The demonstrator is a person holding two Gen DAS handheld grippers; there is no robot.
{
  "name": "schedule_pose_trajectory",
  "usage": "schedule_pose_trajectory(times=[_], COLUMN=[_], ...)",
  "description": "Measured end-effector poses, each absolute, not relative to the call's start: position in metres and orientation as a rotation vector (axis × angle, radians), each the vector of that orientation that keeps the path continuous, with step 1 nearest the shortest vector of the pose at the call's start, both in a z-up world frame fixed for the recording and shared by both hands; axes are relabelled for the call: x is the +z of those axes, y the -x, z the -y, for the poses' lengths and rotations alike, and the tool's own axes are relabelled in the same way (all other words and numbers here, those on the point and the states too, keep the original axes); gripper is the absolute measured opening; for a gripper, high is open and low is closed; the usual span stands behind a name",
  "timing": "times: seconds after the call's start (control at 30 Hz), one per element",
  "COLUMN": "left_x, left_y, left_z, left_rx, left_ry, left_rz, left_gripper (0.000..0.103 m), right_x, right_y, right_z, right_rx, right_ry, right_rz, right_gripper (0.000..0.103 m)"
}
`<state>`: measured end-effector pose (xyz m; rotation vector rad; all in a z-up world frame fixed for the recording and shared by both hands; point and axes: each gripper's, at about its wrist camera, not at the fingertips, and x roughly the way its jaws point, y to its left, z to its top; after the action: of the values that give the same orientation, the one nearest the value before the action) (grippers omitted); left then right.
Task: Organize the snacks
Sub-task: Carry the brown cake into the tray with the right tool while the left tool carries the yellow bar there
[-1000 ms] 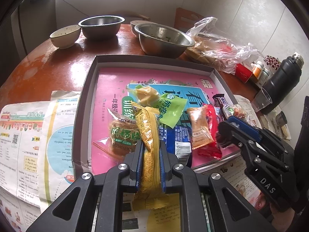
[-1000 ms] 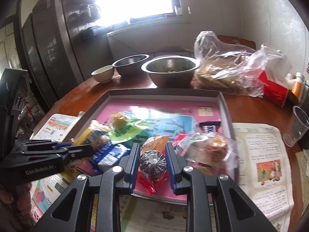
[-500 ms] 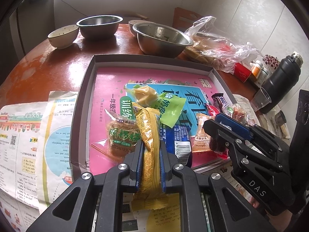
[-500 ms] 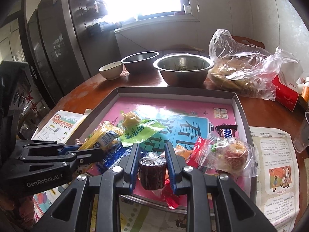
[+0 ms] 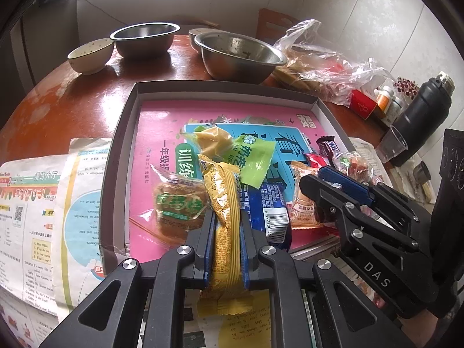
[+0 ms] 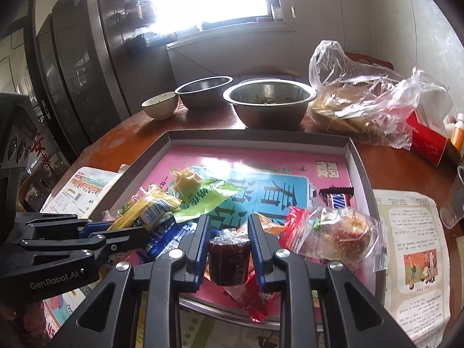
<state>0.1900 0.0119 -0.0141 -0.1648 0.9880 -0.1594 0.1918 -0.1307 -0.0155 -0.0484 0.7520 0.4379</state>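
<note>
Left wrist view: we held the left gripper [image 5: 226, 232] clamped on a yellow packet [image 5: 224, 203], the right gripper [image 6: 229, 246] on a dark brown sweet [image 6: 229, 256], both above the tray [image 5: 116, 156]. Thin wrappers could slip; the grippers could collide.

We see a grey-walled tray [image 5: 116, 156] lined with a pink sheet [image 5: 162, 121] bearing a blue panel. A yellow striped packet [image 5: 224, 203] lies beside a lime-green wrapper [image 5: 255, 156] and a blue barcoded packet [image 5: 271, 208]. The dark brown wrapped sweet [image 6: 229, 258] sits above red wrappers [image 6: 291, 223]. The tabletop [image 5: 66, 101] is reddish-brown.
</note>
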Motion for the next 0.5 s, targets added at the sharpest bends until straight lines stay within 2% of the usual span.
schedule_pose_trajectory(times=[0.5], left_x=[-0.016], left_y=[-0.19], left_z=[-0.011], left_rx=[-0.18], left_ry=[0.163], left_rz=[-0.986], left_gripper=[0.015], right_x=[-0.028], right_y=[-0.184], right_z=[0.125], right_rx=[0.447], right_ry=[0.059], right_rz=[-0.786], right_gripper=[0.027])
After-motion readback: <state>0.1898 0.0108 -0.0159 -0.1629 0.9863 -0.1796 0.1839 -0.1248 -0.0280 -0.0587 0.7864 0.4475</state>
